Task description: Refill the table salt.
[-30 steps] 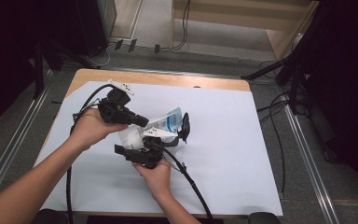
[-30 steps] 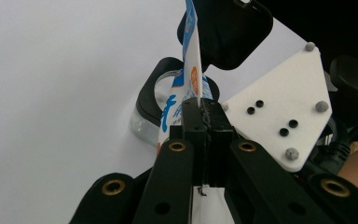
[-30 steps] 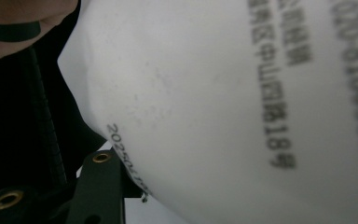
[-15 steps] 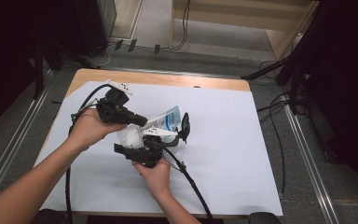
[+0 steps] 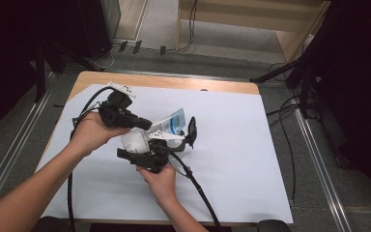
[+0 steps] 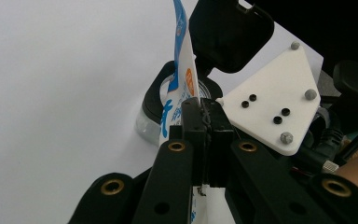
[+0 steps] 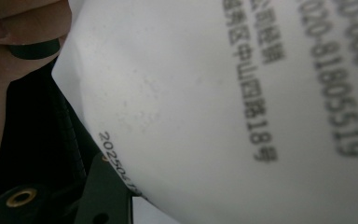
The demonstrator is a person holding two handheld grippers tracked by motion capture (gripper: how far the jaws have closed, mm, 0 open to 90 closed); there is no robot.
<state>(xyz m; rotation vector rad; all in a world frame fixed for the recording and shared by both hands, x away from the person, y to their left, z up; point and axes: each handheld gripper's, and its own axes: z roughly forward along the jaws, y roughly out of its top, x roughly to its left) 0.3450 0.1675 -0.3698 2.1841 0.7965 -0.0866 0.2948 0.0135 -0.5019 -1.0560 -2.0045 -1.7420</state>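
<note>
A white and blue printed pouch [image 5: 176, 118] is held up over the white-covered table between both grippers. My left gripper [image 5: 147, 124] is shut on the pouch's thin edge [image 6: 182, 56]; its jaws [image 6: 204, 112] meet on it. My right gripper [image 5: 130, 153], lower and nearer the person, has the pouch's white bulging end [image 7: 214, 93] between its jaws, which have just been closing; one black jaw shows under the pouch. Behind the pouch stands a clear container [image 6: 149, 126] with its black flip lid [image 5: 192, 129] open.
A white sheet [image 5: 232, 169] covers the table; bare wood [image 5: 174, 82] shows along the far edge. The right gripper's black cable [image 5: 198, 188] trails toward the near edge. The person's forearms come in from the lower left. Cables lie on the floor beyond the table.
</note>
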